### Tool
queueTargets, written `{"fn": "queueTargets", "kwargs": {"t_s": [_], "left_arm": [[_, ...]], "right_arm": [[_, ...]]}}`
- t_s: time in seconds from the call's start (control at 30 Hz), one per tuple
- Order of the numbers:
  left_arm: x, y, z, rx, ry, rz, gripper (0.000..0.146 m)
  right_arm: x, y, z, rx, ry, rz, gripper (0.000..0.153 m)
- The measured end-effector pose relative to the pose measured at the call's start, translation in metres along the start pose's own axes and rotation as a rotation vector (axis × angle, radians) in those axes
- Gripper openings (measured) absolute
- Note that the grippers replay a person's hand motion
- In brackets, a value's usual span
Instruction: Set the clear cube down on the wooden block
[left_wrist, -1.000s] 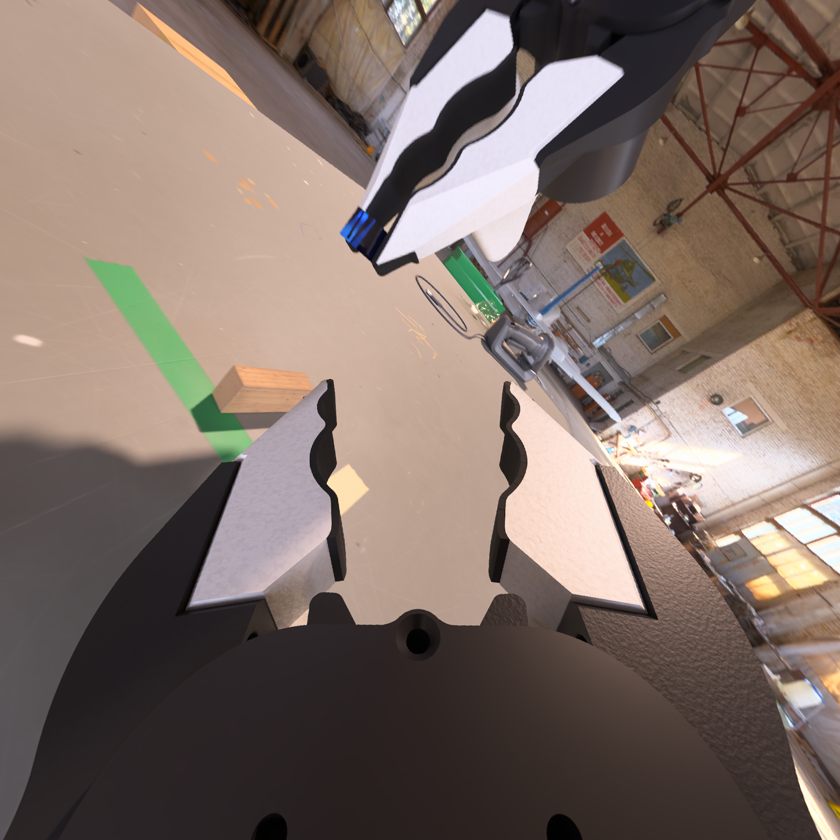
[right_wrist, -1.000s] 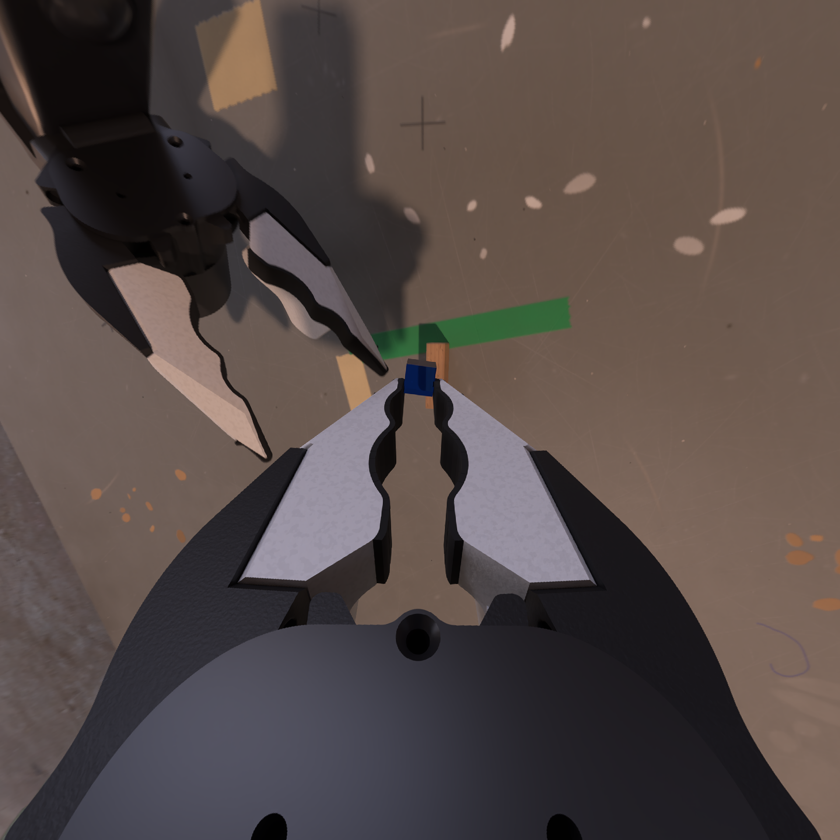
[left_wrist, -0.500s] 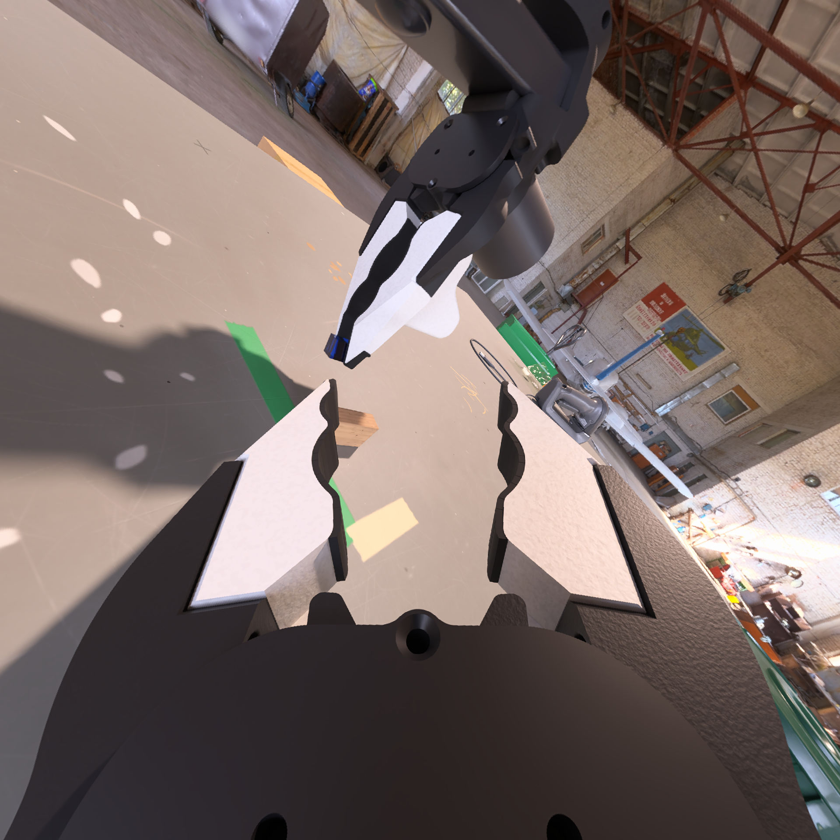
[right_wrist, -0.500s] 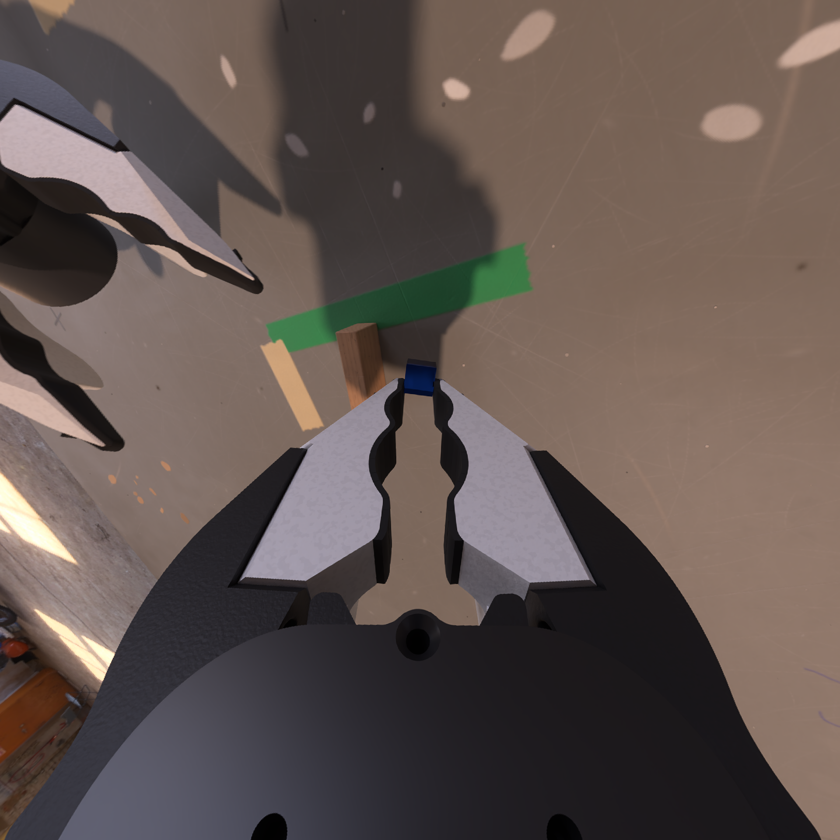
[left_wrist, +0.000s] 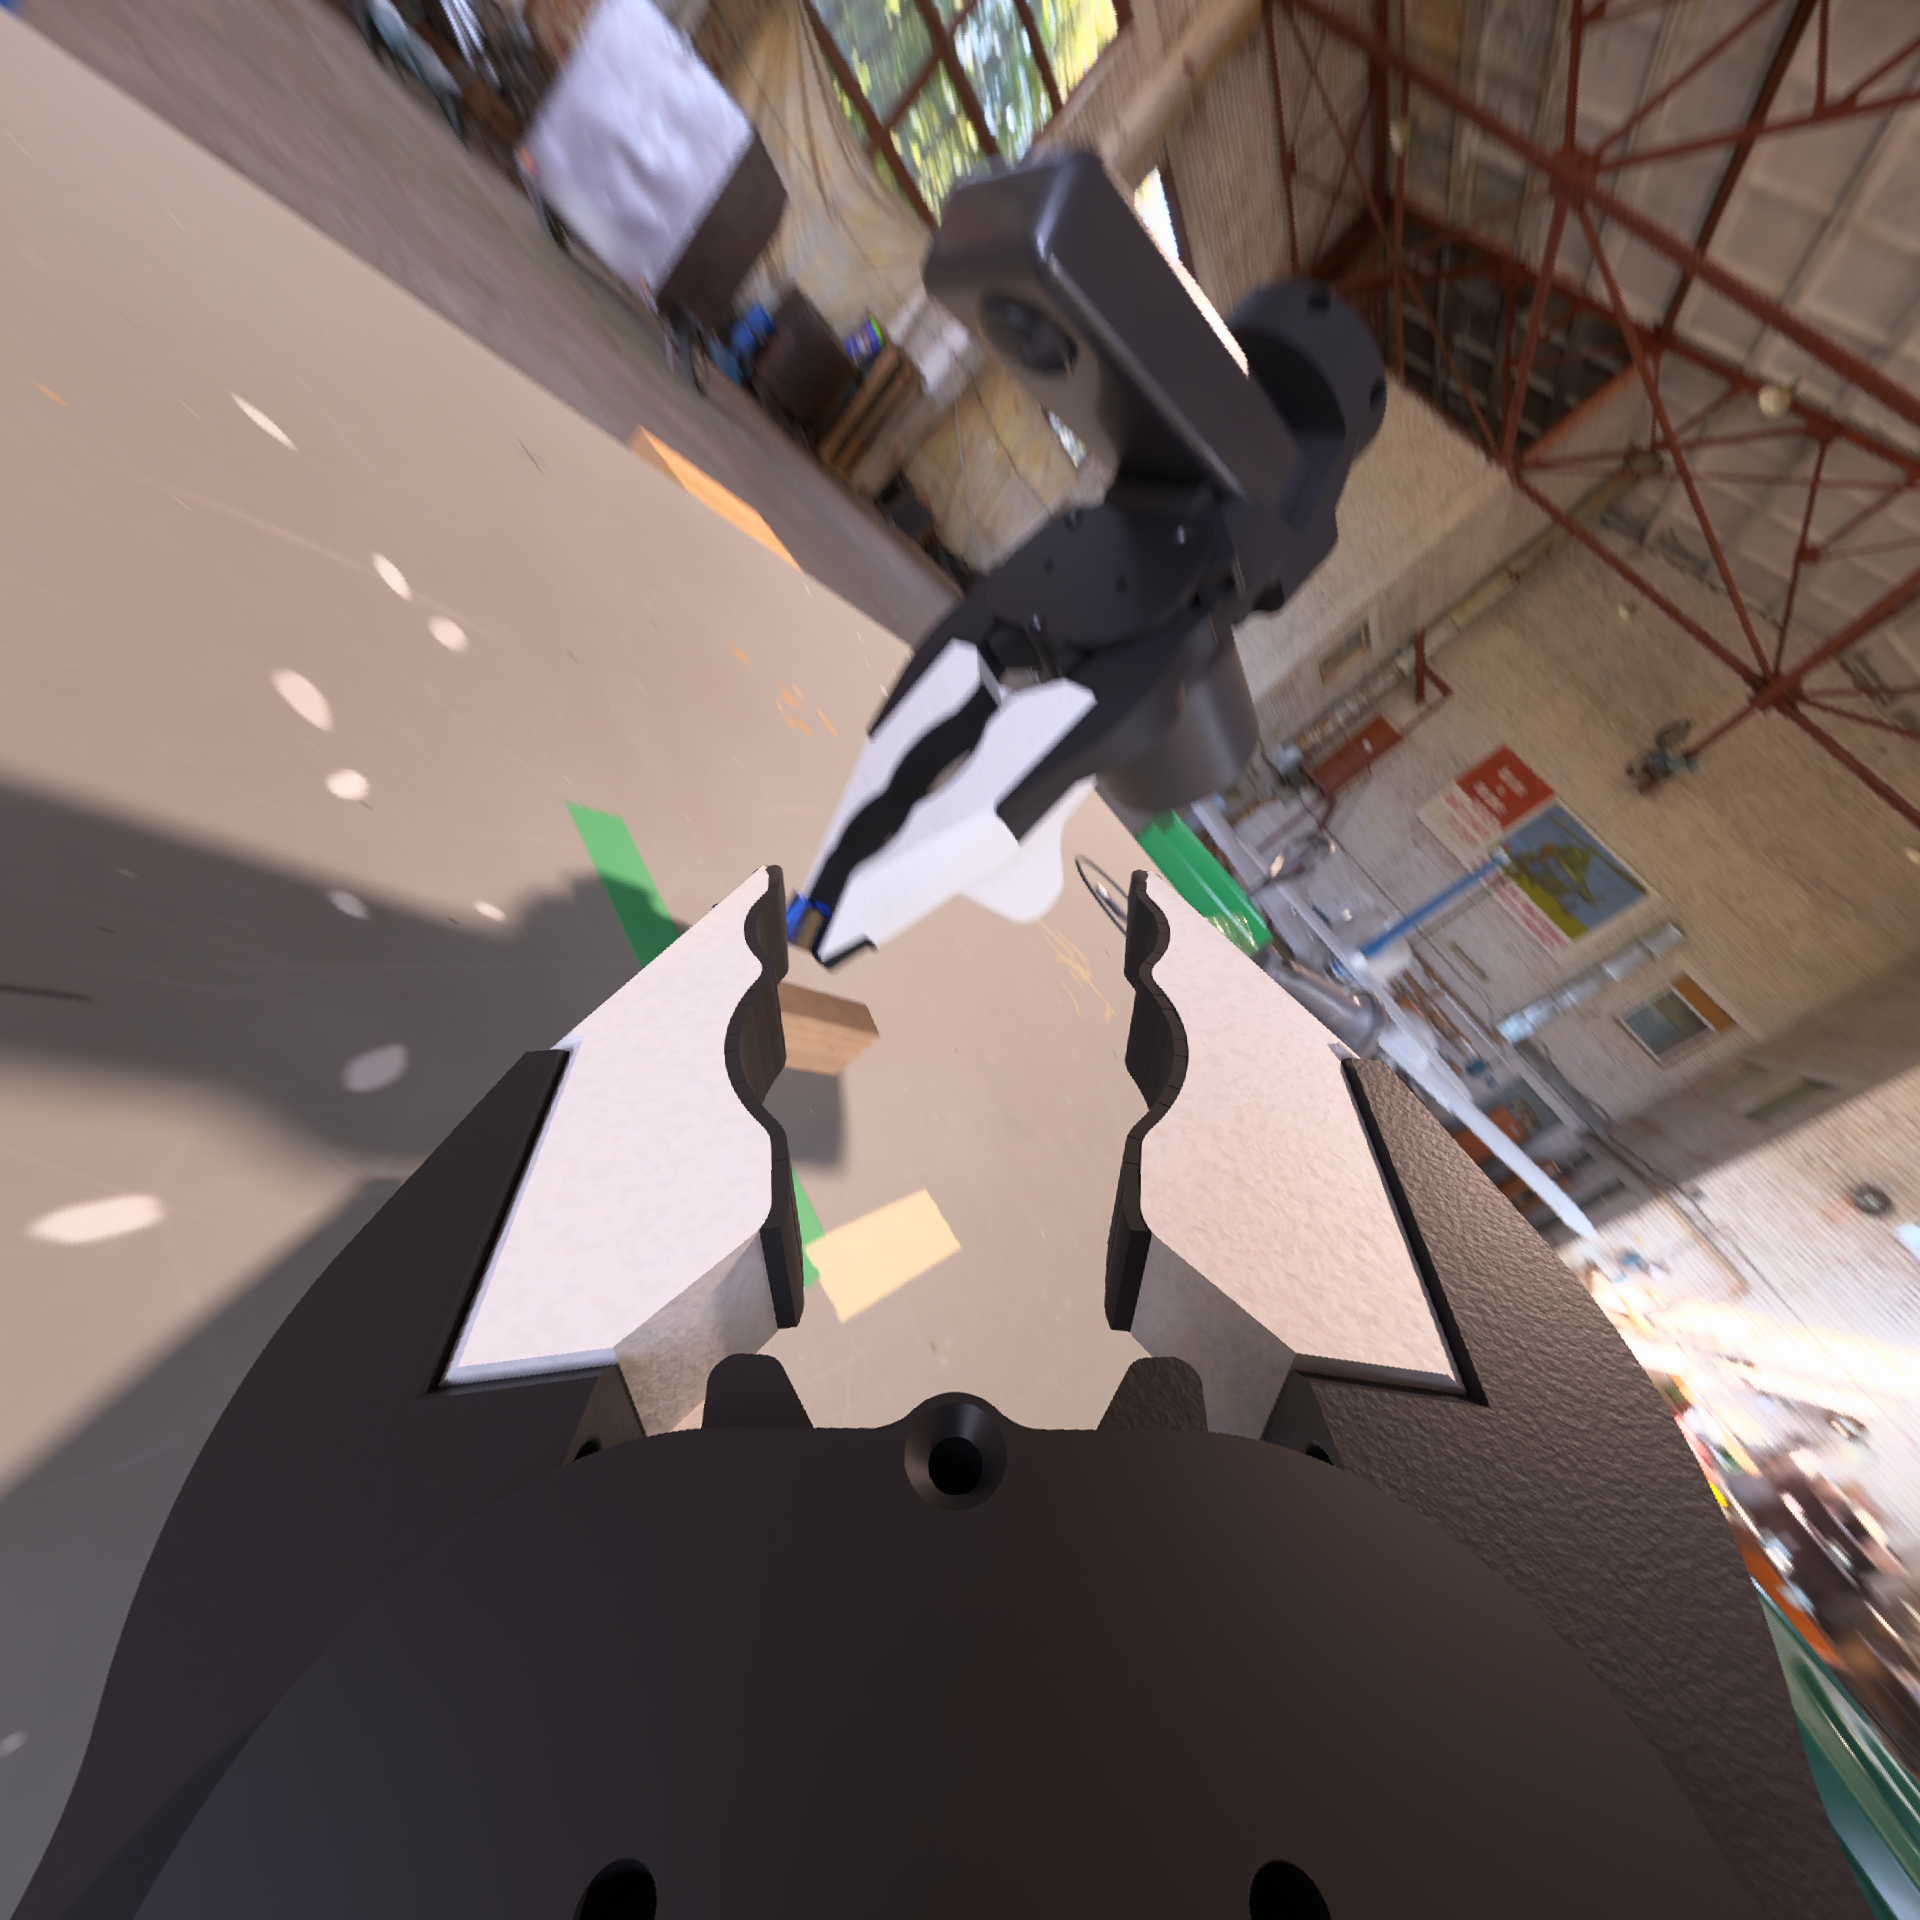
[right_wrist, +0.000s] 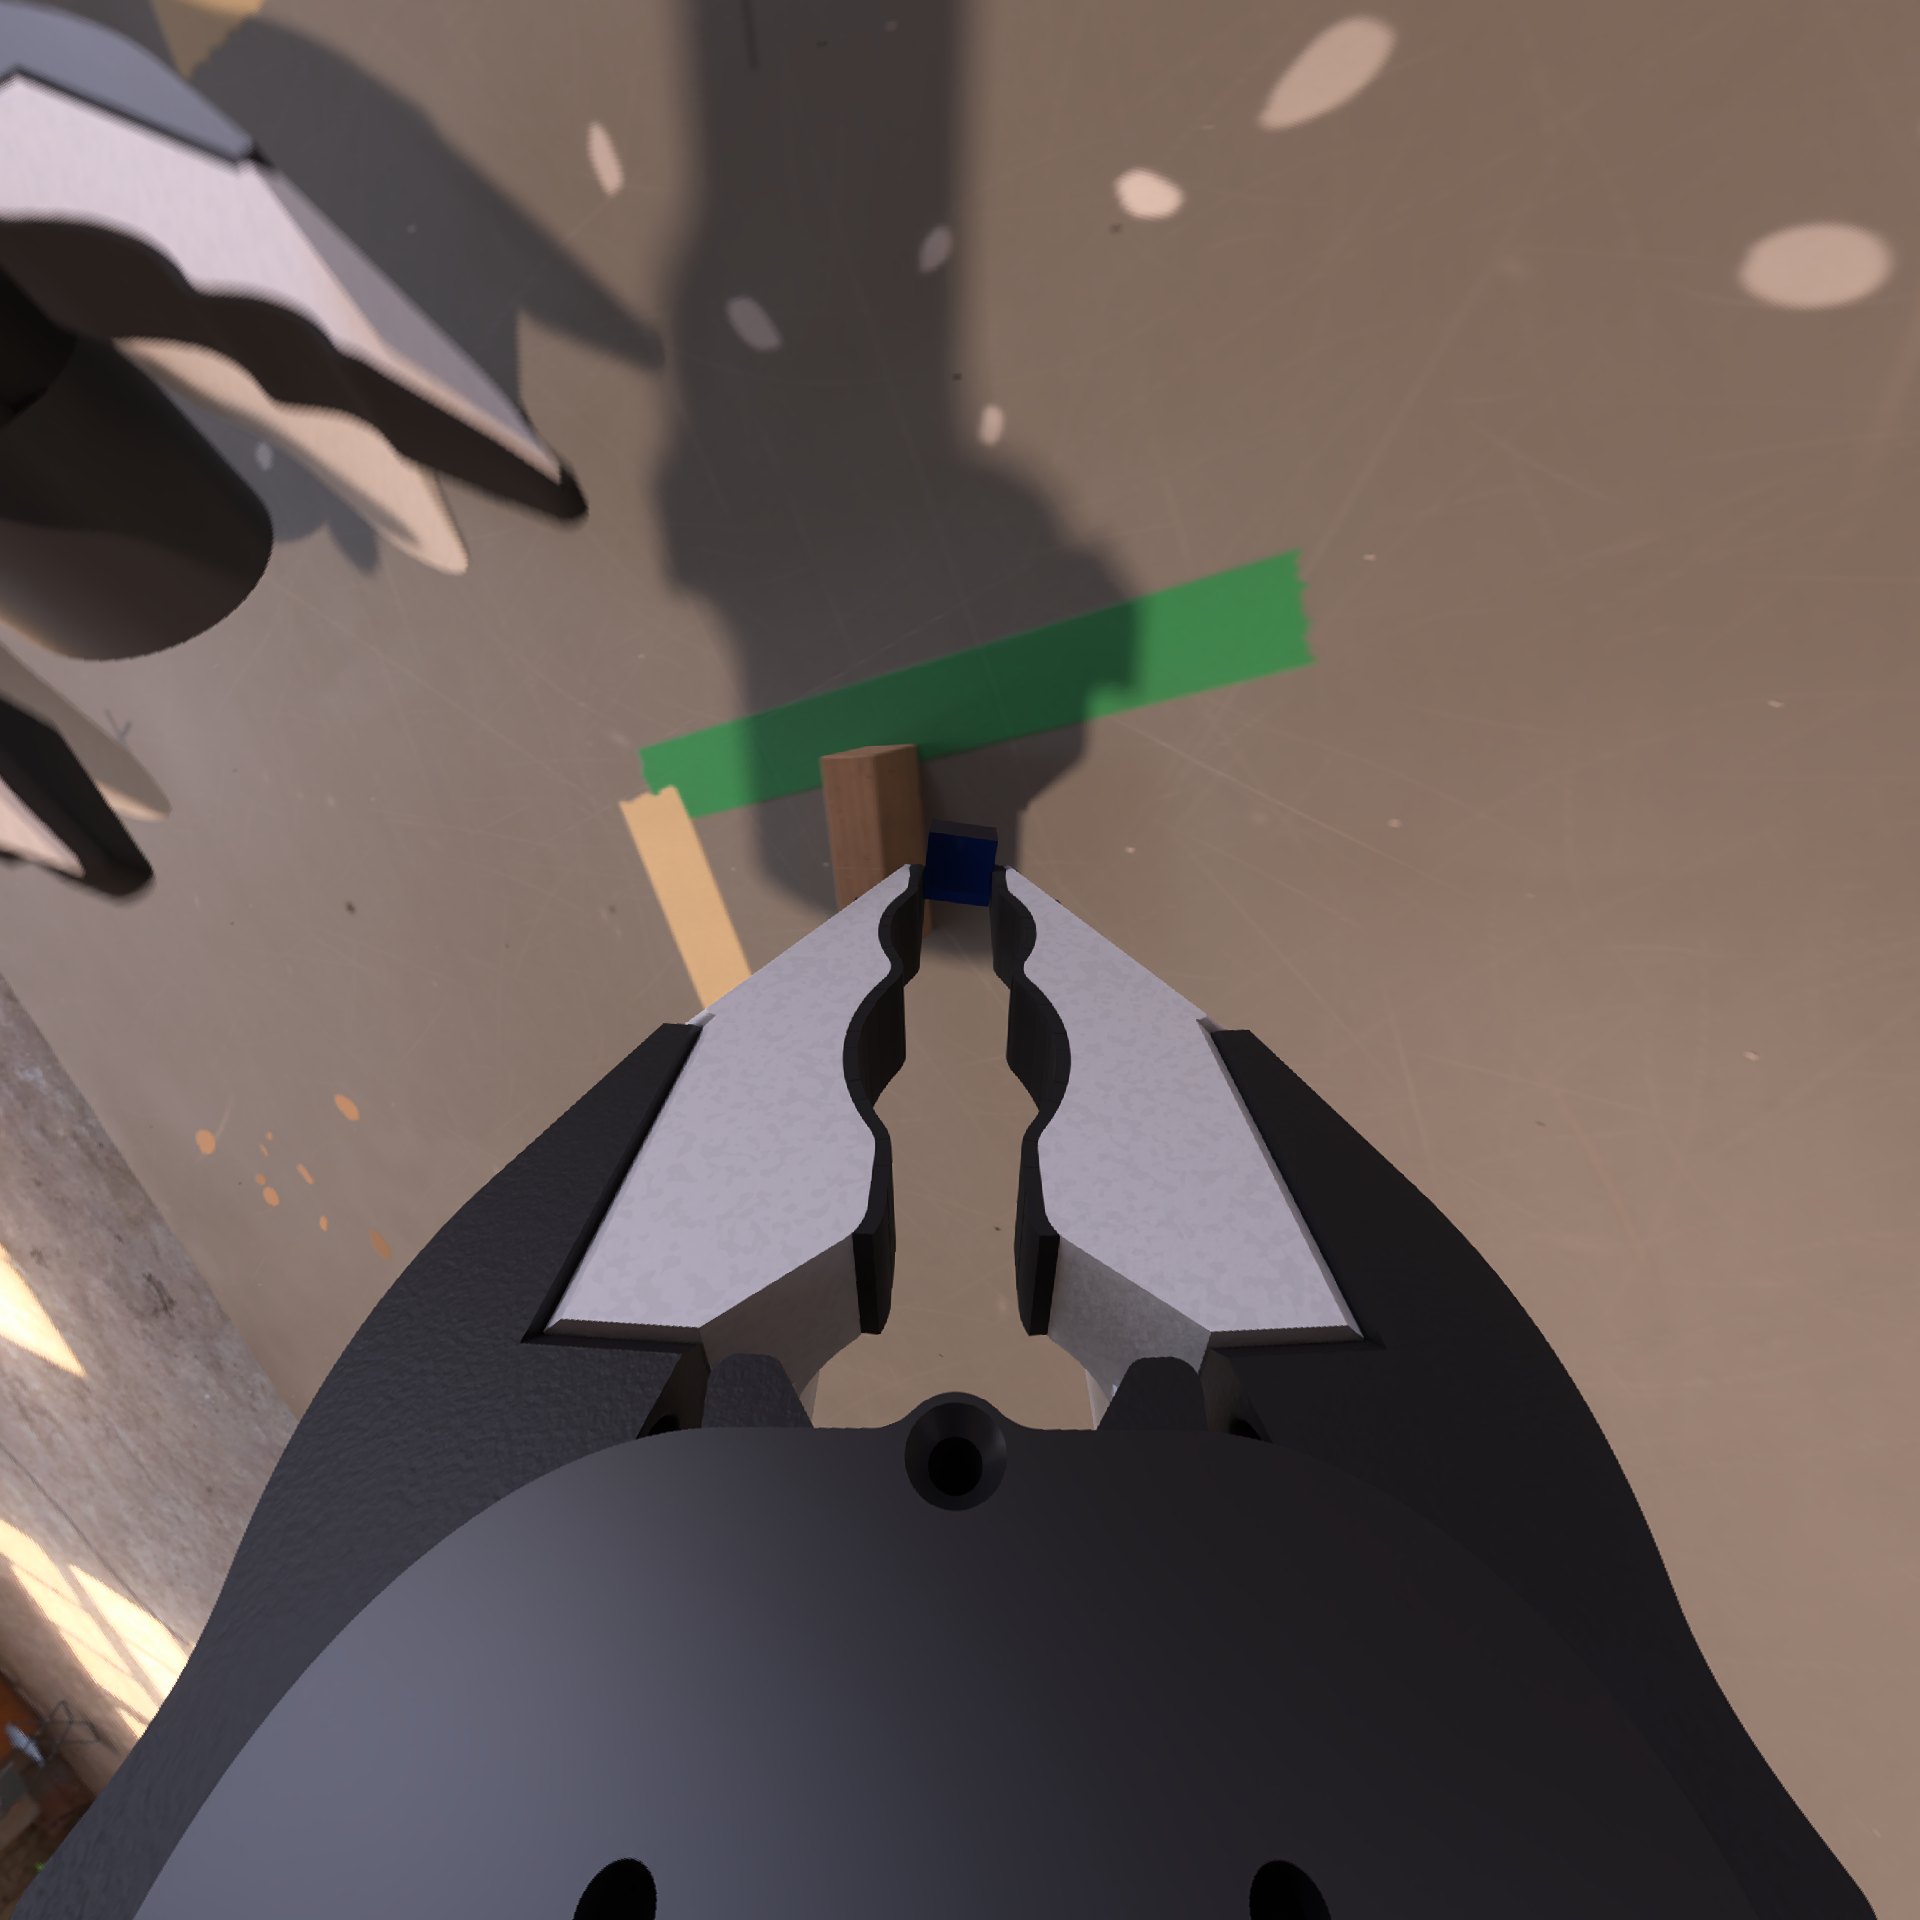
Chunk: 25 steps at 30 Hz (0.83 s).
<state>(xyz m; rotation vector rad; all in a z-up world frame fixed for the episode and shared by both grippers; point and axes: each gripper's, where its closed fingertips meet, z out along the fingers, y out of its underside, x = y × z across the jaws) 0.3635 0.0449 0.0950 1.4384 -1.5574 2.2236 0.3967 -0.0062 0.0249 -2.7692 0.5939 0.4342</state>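
Between the two pale fingers of the left gripper (left_wrist: 954, 914), which stand wide apart with nothing between them, the left wrist view shows a tan floor (left_wrist: 312, 520) with pale spots and a dark shadow at the left. Just past the left finger lies the wooden block (left_wrist: 826, 1029), its near end hidden behind that finger, with a green tape strip (left_wrist: 613, 862) running away beyond it and a cream tape patch (left_wrist: 883, 1252) nearer, on the floor between the fingers. Above the block hangs the right gripper (left_wrist: 821, 930), pointing down and to the left, its fingers pinched on the cube (left_wrist: 805, 920), a small blue piece at their tips; the cube sits in the air above the block, apart from it. Far behind stand brick walls and red roof beams. Down along the right gripper (right_wrist: 958, 873) in the right wrist view, the fingers are drawn narrow and hold the cube (right_wrist: 958, 864) at their very tips. The block (right_wrist: 873, 821) lies on the floor below, just left of the cube as seen here, its far end touching the green strip (right_wrist: 1195, 634). A cream strip (right_wrist: 686, 894) lies left of the block. At the far left edge, the left gripper's open fingers (right_wrist: 301, 281) reach into view, well apart from the cube.
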Motion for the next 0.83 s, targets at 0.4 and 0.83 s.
{"fn": "queueTargets", "kwargs": {"t_s": [0.4, 0.83], "left_arm": [[0.016, -0.042, -0.025, 0.282, -0.061, 0.245, 0.062], [0.036, -0.026, -0.015, 0.211, 0.045, 0.302, 0.051]], "right_arm": [[-0.024, 0.003, 0.000, 0.038, 0.043, -0.086, 0.018], [-0.008, 0.004, -0.069, 0.351, 0.410, 0.038, 0.026]]}}
